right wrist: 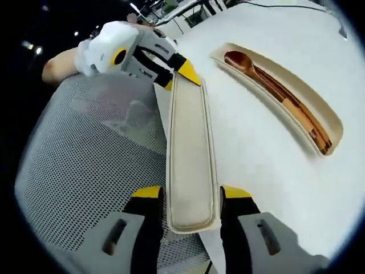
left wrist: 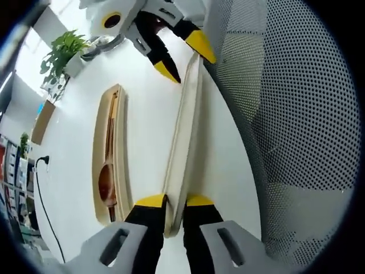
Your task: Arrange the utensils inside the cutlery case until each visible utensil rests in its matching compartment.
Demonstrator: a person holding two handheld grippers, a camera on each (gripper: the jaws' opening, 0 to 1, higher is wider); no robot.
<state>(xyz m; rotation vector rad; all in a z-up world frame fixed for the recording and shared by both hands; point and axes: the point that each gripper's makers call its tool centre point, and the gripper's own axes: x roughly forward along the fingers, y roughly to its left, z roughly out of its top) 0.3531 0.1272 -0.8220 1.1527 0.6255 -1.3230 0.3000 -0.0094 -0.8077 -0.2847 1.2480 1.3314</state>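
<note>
Together, left gripper [left wrist: 175, 201] and right gripper [right wrist: 191, 192] clamp the case lid [right wrist: 189, 165] ends; no legible writing.

A white table [left wrist: 142, 108] takes the middle of the left gripper view, and its surface is smooth and bright. Just beside its edge stands a chair with a grey mesh back [left wrist: 285, 125], full of small dark holes. At the far end of the table there is a green potted plant [left wrist: 64, 51] in a white pot. A black cable [left wrist: 48, 211] runs along the table's other edge. Beyond it, shelves [left wrist: 14, 171] with coloured items are seen, too blurred to name. In the right gripper view the same mesh [right wrist: 85, 165] lies beside the table [right wrist: 256, 142].
</note>
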